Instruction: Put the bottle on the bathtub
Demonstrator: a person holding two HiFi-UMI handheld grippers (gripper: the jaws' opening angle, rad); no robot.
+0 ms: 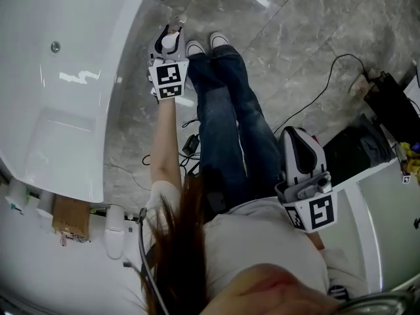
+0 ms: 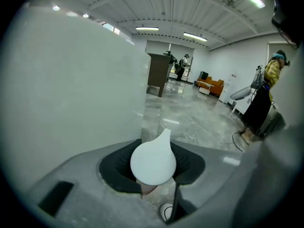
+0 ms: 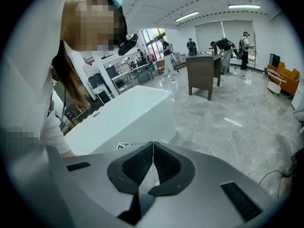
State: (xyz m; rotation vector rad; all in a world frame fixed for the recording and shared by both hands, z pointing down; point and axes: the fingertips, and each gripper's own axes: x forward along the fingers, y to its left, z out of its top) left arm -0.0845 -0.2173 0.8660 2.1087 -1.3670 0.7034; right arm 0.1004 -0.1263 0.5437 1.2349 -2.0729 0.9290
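The left gripper [image 1: 170, 34] is held out low, over the grey floor [image 1: 295, 38]. It is just beside the outer wall of the white bathtub [image 1: 79, 110]. Its jaws pinch the bottle [image 2: 153, 158] from both sides.

The bottle is up in the air, not on the bathtub. In the left gripper view it shows a round white top with a small pointed tip. The tip points up and a little to the right, away from the tub wall. Under the white top there is a bit of a paler body. Most of that body is hidden by the top, so the bottle's long way seems to run from the gripper out toward the tip, but this is hard to tell. In the head view the bottle's white end sits just past the gripper's marker cube, near the person's white shoes [image 1: 207, 44].

The right gripper [image 3: 153, 146] is held close to the person's waist, far from the bottle. Its two jaws are pressed together with nothing in them.

A black cable [image 1: 315, 100] lies on the floor to the right of the person's legs [image 1: 230, 110].
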